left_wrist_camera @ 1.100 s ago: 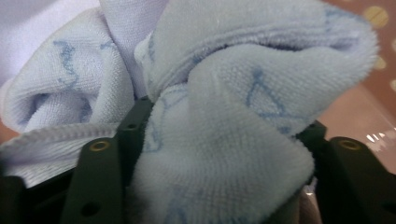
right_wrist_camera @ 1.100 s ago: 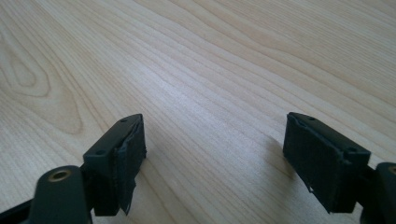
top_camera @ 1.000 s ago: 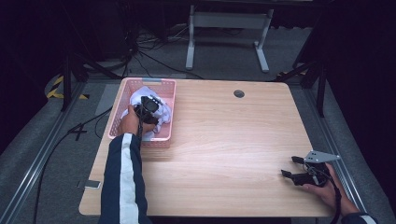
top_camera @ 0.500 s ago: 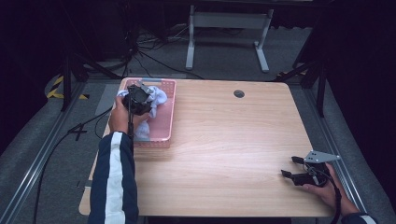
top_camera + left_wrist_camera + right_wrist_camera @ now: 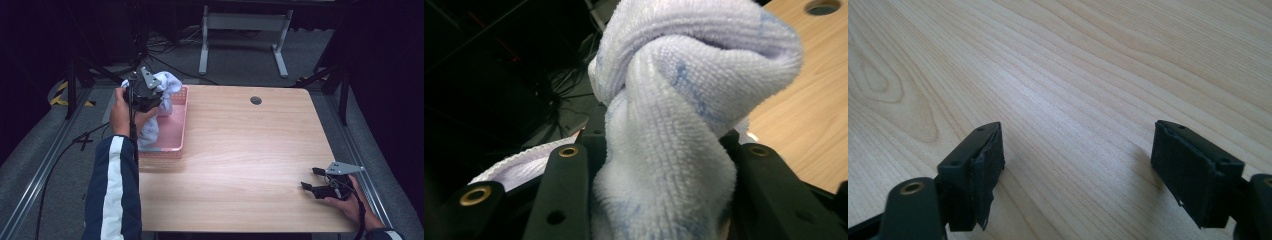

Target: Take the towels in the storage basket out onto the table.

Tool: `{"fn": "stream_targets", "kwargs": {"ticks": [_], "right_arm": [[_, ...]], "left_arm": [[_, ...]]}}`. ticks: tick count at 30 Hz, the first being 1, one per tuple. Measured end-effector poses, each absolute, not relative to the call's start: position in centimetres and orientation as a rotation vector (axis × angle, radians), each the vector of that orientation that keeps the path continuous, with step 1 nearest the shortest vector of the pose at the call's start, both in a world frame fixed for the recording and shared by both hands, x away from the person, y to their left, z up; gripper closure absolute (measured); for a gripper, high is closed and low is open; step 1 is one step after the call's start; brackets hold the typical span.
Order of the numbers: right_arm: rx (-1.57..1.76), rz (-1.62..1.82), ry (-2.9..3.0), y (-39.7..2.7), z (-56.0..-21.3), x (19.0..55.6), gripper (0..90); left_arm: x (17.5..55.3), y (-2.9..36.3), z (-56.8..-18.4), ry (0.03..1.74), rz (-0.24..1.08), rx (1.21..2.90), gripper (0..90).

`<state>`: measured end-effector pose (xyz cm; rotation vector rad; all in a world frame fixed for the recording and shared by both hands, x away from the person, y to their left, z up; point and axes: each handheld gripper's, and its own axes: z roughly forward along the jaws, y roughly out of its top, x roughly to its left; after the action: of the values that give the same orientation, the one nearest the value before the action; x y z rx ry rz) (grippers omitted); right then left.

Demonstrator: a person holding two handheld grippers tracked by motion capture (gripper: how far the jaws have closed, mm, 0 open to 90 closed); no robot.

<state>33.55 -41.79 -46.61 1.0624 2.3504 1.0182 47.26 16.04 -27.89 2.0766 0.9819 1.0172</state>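
The left gripper has its fingers clamped on a bunch of pale blue towel and holds it above the far end of the pink basket, which sits at the left edge of the counter. The lower part of the cloth hangs down into the basket. Over the last moment the jaws have been closing a little on the fabric pinched between them.

To do the lift well, I judge the hand should go straight up until the trailing end clears the basket rim, then travel toward the open middle of the counter — a sideways pull too early could drag the light basket along. The grip looks thick and bunched, so it should hold without more squeeze.

The left gripper view shows what the high view cannot: the terry folds wedged firmly between both pads, twisted into a knot-like roll. The high view alone gives the hanging tail and the basket beneath. The right gripper rests at the counter's near right corner, and its own view shows the fingers spread apart over bare wood — nothing between them.
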Motion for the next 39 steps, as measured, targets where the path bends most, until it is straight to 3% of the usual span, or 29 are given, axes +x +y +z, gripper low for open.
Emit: {"fn": "stream_targets", "kwargs": {"ticks": [13, 22, 30, 39], "right_arm": [[1.062, 1.018, 2.351, -41.8, -46.6, 33.5, 21.1], [1.061, 1.018, 2.351, -41.8, -46.6, 33.5, 21.0], [1.058, 1.018, 2.349, -41.8, -46.6, 33.6, 21.1], [1.053, 1.019, 2.35, -41.8, -46.6, 33.5, 21.1]], "left_arm": [[46.2, 13.1, -24.3, 0.838, 0.994, 2.057, 59.2], [45.2, 7.6, -23.5, 0.627, 0.951, 2.113, 59.1], [43.9, 2.0, -24.4, 0.453, 0.808, 2.144, 59.0], [43.3, -4.5, -29.9, 0.345, 0.493, 2.2, 55.9]]}}
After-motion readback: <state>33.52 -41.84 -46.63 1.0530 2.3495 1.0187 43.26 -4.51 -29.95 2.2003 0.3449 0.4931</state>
